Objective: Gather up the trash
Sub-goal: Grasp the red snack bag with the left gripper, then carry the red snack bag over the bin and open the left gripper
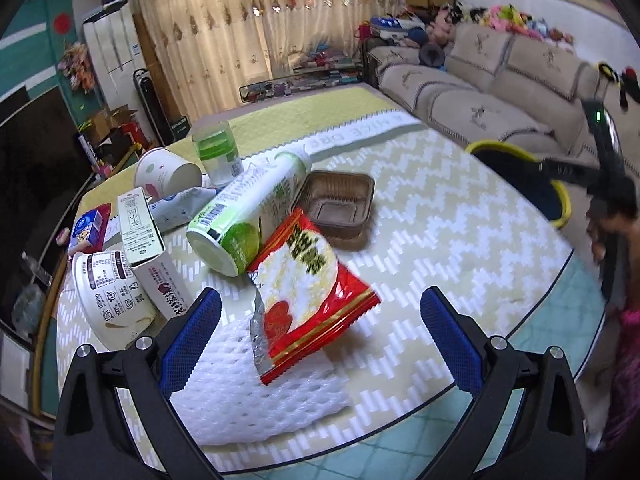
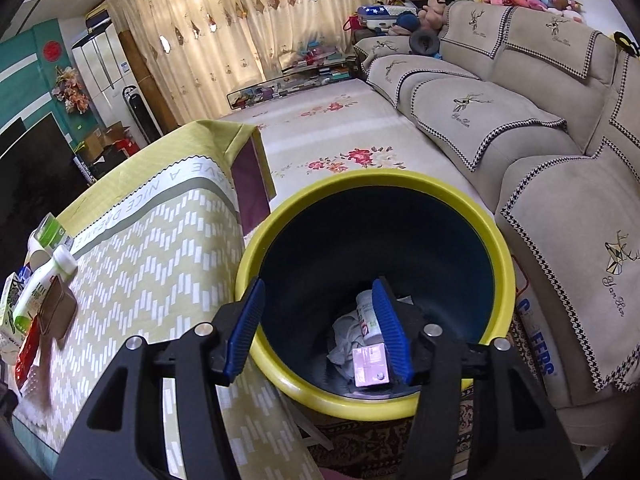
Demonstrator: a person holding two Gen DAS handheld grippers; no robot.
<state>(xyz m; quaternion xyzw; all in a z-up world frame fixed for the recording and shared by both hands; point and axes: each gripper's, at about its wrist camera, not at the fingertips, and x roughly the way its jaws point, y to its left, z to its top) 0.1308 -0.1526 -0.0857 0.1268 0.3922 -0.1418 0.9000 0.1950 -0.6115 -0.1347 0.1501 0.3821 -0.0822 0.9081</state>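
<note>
My left gripper is open above the table, its blue fingers either side of a red snack wrapper that lies on white foam netting. Behind it lie a green-and-white bottle, a brown plastic tray, paper cups, cartons and a white tub. My right gripper is open and empty over the yellow-rimmed bin. A pink box, a small bottle and crumpled tissue lie inside the bin.
The table carries a yellow-and-white zigzag cloth; the bin stands off its right edge. A beige sofa runs along the right. A clear green-banded container stands at the table's back. A person stands at the far right.
</note>
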